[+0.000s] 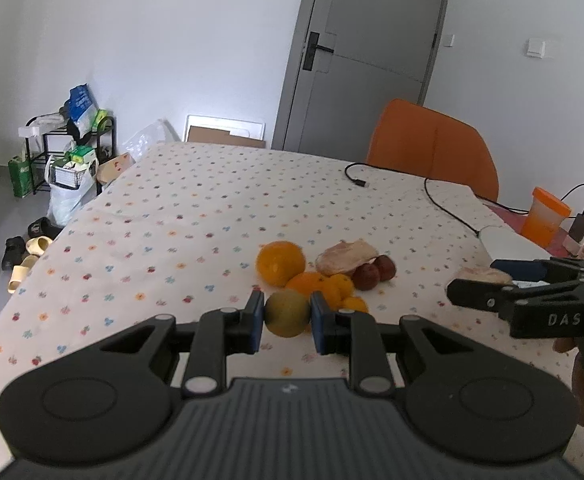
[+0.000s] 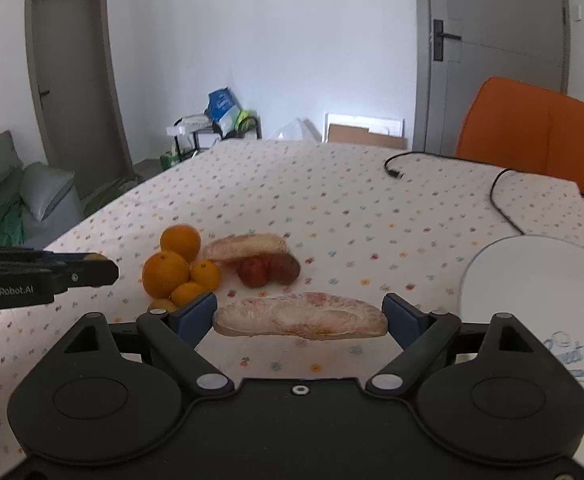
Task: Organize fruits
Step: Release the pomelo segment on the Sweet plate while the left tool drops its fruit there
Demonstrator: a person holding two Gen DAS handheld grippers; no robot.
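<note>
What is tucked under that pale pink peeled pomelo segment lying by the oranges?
Two dark red round fruits poke out beneath the pomelo segment on the table. Their back halves are covered, so anything further underneath stays hidden.

The white plate (image 2: 531, 292) is cut off by the right edge; beside the oranges (image 2: 166, 274), a greenish fruit (image 2: 163, 305) hides behind the right gripper's finger (image 2: 196, 312).

You had 4 oranges (image 2: 166, 273), 2 pomelo wedges (image 2: 299, 315), 2 red fruits (image 2: 254, 272), 1 green fruit (image 1: 287, 312), 1 plate (image 2: 531, 280).
</note>
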